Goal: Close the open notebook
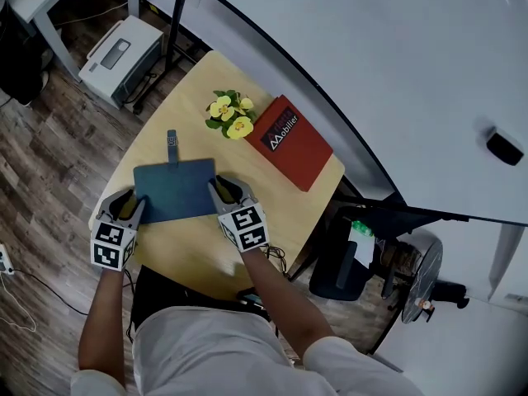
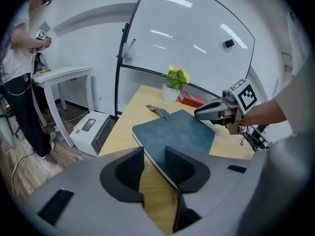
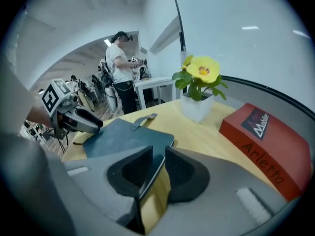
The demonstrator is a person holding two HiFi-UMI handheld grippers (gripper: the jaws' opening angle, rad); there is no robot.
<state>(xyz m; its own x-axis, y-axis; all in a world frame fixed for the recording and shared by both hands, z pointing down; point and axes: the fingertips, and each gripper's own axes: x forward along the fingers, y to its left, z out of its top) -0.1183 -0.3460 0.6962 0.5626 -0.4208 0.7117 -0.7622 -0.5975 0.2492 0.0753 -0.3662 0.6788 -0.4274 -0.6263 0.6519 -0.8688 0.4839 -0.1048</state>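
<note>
Probably light, stiff and slippery, the notebook [image 1: 175, 190] suits an edge grip: the left gripper [image 2: 154, 156] jaws are opening astride one edge, the right gripper [image 3: 158, 156] jaws barely apart astride the other.

Only readable print was on the red box [image 1: 307, 157], at 1 o'clock on the counter [image 1: 194, 258]. Its top face carried a dark label [image 1: 280, 132] that read "Mobilier" in white, with a white zigzag mark ahead of it. The rest of the label was too blurred to read. In the right gripper view, the long side read "Arletto" in dark letters, last letters uncertain. Left gripper view: box too small to read.
</note>
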